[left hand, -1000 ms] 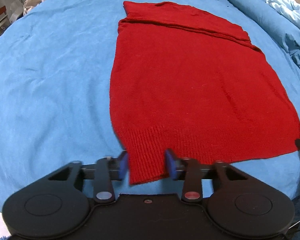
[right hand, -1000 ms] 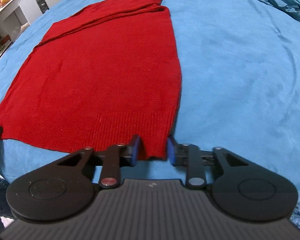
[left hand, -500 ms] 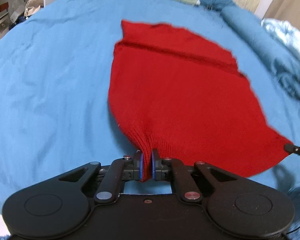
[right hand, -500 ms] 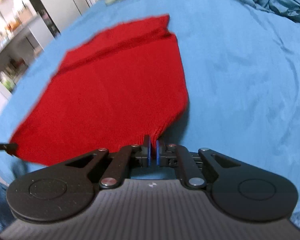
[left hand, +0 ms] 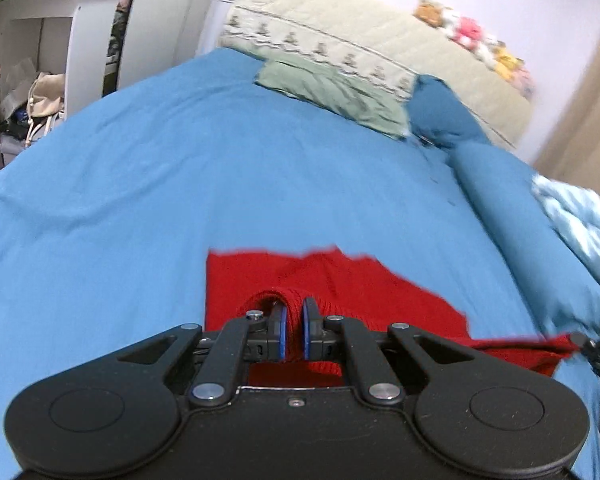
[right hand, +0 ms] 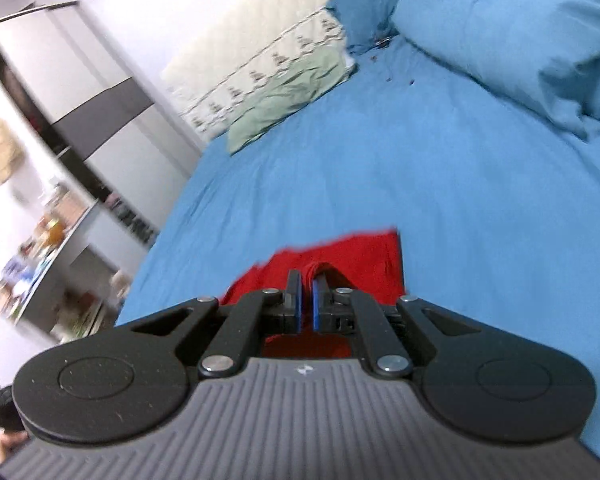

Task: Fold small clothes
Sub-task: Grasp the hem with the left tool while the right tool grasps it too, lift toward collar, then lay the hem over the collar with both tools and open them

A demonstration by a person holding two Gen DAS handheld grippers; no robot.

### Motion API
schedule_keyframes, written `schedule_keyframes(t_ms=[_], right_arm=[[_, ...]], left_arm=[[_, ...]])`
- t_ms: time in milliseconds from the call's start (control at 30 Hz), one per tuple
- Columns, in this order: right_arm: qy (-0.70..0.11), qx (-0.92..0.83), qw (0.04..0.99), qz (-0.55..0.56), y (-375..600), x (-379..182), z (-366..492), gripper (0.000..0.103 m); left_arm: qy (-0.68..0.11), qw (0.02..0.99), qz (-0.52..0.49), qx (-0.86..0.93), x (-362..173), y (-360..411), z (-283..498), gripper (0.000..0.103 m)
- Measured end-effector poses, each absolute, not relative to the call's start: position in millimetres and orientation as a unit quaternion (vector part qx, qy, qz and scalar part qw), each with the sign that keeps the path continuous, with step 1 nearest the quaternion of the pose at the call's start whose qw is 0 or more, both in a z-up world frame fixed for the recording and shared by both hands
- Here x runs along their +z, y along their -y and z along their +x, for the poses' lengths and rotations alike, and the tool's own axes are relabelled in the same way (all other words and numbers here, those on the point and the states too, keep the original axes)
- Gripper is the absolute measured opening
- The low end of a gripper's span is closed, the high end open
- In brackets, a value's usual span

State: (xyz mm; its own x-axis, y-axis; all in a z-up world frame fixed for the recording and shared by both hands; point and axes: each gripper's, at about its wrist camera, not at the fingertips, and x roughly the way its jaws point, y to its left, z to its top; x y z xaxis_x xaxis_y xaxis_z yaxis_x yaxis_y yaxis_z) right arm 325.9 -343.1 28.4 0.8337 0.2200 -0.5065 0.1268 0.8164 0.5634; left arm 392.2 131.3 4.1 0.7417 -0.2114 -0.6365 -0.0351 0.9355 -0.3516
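Note:
A red knit sweater (left hand: pixel 360 288) lies on the blue bed sheet (left hand: pixel 140 200), with its near hem lifted. My left gripper (left hand: pixel 293 320) is shut on the sweater's left hem corner. My right gripper (right hand: pixel 307 294) is shut on the right hem corner of the sweater (right hand: pixel 364 256). Both hold the hem raised above the bed, and most of the sweater is hidden under the grippers. The right gripper's tip (left hand: pixel 592 350) shows at the right edge of the left wrist view.
A green pillow (left hand: pixel 332 96) and a dark blue pillow (left hand: pixel 440 116) lie at the head of the bed by a beige headboard (left hand: pixel 380 44). A blue bolster (left hand: pixel 512 208) and a light blue duvet (left hand: pixel 580 216) lie at the right. White shelves (left hand: pixel 32 40) stand at the left.
Both grippers closed on the hem corners, then lifted and carried the hem up and toward the collar. The views have tilted up toward the headboard.

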Motion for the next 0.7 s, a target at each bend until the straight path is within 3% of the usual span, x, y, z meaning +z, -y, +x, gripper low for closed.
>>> schedule_keyframes(t_ms=[267,500,567,600,667,700], right_arm=[[-0.331,-0.024,0.898,0.288,338.7,-53.2,461.0,0.02],[-0.321,-0.031,0.901,0.291,344.2,-80.1,504.1,0.02],[-0.323,-0.026,0.902,0.286,342.4,-84.4,512.8,0.031],[-0.322,-0.029,0.902,0.287,341.9,-84.7,513.8,0.039],[-0.31,-0.032,0.909,0.277,338.5,-79.4,506.6,0.092],[-0.295,-0.032,0.919,0.261,334.4,-75.4,497.9,0.097]], left_arm=[[-0.389,0.896,-0.213,0.011,-77.0,-135.4,489.3,0.008],[-0.39,0.899,-0.198,0.026,-90.3,-134.0,525.3,0.011],[-0.389,0.897,-0.208,0.035,-90.2,-134.3,531.1,0.022],[-0.38,0.899,-0.212,0.04,-87.2,-136.5,525.4,0.035],[-0.356,0.914,-0.192,0.034,-79.8,-134.9,512.7,0.051],[-0.344,0.924,-0.161,0.026,-74.8,-131.8,500.6,0.052]])
